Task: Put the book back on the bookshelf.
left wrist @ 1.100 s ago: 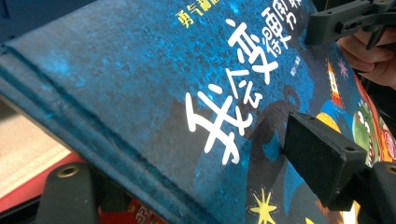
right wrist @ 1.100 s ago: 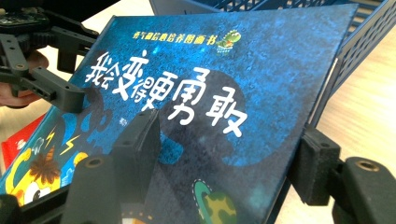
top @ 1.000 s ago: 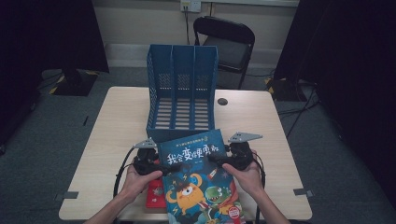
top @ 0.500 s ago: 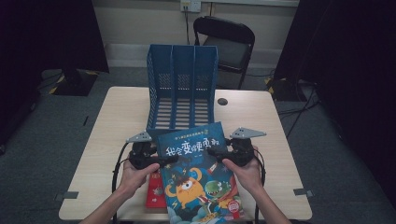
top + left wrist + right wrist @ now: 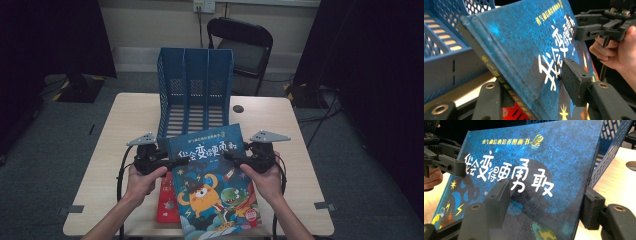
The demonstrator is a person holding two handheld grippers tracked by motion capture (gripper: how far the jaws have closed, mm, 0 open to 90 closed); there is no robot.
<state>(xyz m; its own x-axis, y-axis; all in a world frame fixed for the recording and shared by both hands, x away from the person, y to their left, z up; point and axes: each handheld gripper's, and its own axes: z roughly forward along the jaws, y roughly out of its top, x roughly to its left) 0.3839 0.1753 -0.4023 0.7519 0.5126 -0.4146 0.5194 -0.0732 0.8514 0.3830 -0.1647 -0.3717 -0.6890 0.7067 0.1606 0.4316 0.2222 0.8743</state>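
A dark-blue picture book (image 5: 215, 185) with cartoon monsters on its cover is held tilted, its top edge raised toward the blue file rack (image 5: 195, 85). My left gripper (image 5: 177, 161) grips the spine side. Its jaws have just been closing, with the spine between them. In the left gripper view one pad (image 5: 574, 80) presses on the cover (image 5: 524, 45). My right gripper (image 5: 231, 156) is shut on the book's opposite edge, one pad (image 5: 499, 195) on the cover (image 5: 536, 157) and the other behind it. A red book (image 5: 167, 200) lies flat beneath.
The three-slot rack stands upright at the middle of the wooden table (image 5: 125, 125), just beyond the book. A small dark round disc (image 5: 238, 108) sits right of the rack. A black chair (image 5: 245, 45) stands behind the table.
Both hands have risen with the picture book, lifting it off the red book. The left jaws have narrowed onto the spine. The right gripper keeps its hold.
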